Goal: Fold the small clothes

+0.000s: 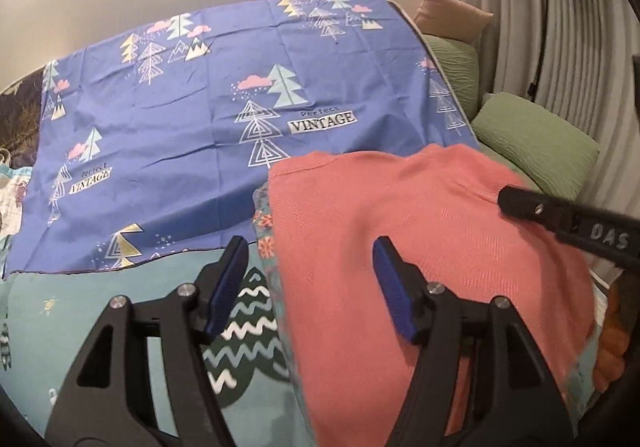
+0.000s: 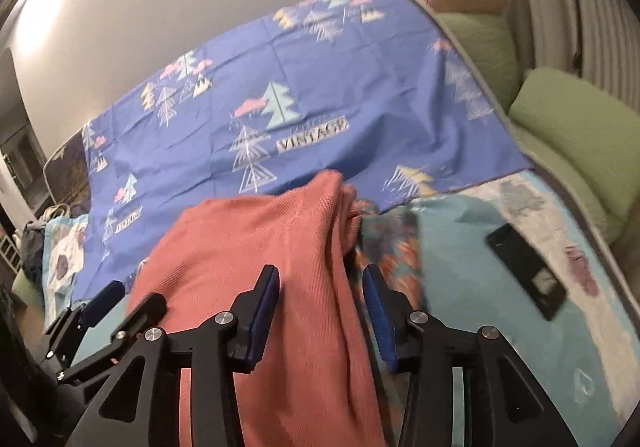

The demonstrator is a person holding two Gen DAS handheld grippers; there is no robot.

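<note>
Both grippers, left gripper [image 1: 308, 247] and right gripper [image 2: 322, 275], hover with jaws spread, empty, over the pink garment [image 1: 420, 231] on the bed [image 2: 460, 247].

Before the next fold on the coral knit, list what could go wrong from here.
1. Both claws are open, so the coral knit garment lies loose; its bunched far edge may spoil a neat fold.
2. The patterned cloth peeks out beside it, so the right claw could pinch both layers.
3. The left claw straddles the garment's edge over the teal bedspread and might snag that.
</note>
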